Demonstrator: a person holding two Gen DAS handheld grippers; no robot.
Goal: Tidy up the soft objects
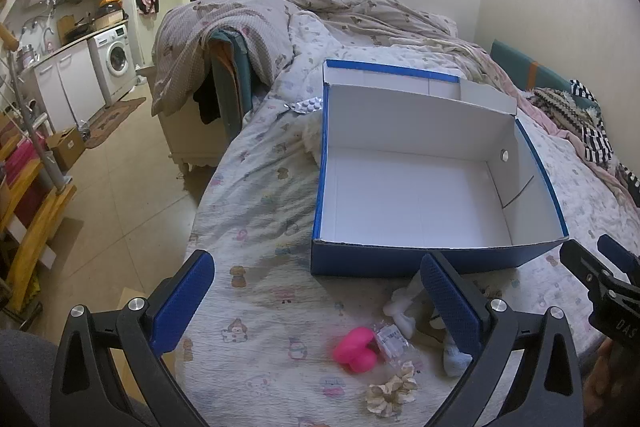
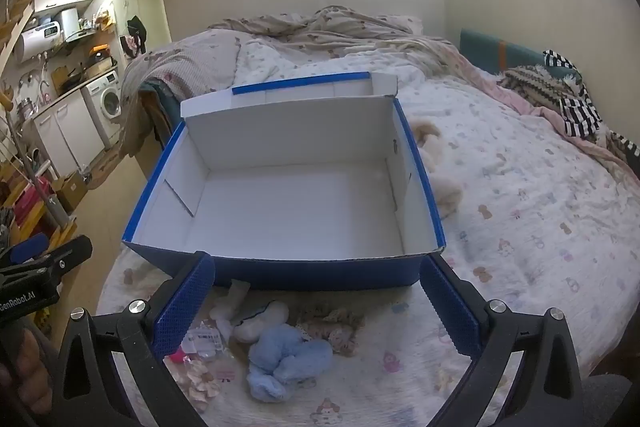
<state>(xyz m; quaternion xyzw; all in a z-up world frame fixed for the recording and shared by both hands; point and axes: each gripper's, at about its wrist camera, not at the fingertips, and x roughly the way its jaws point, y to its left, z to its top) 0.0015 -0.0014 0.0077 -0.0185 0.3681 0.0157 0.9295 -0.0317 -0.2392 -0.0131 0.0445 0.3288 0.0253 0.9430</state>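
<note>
- The bed [image 2: 520,195] fills the room, covered by a patterned sheet.
- A blue box [image 2: 288,267] with a white inside sits open on it, nothing in it.
- The left gripper [image 1: 316,301] and right gripper [image 2: 318,301] both gape wide, holding nothing.
- In front of the box lie a blue soft toy [image 2: 286,361], a pink toy [image 1: 354,349] and a cream scrunchie [image 1: 390,387].

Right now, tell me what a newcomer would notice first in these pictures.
The open blue box with its bare white inside, sitting on the bed, catches the eye first. Next comes the heap of small soft things in front of it: a bright pink toy, a light blue cloth and a cream scrunchie. Both claws are open.
</note>
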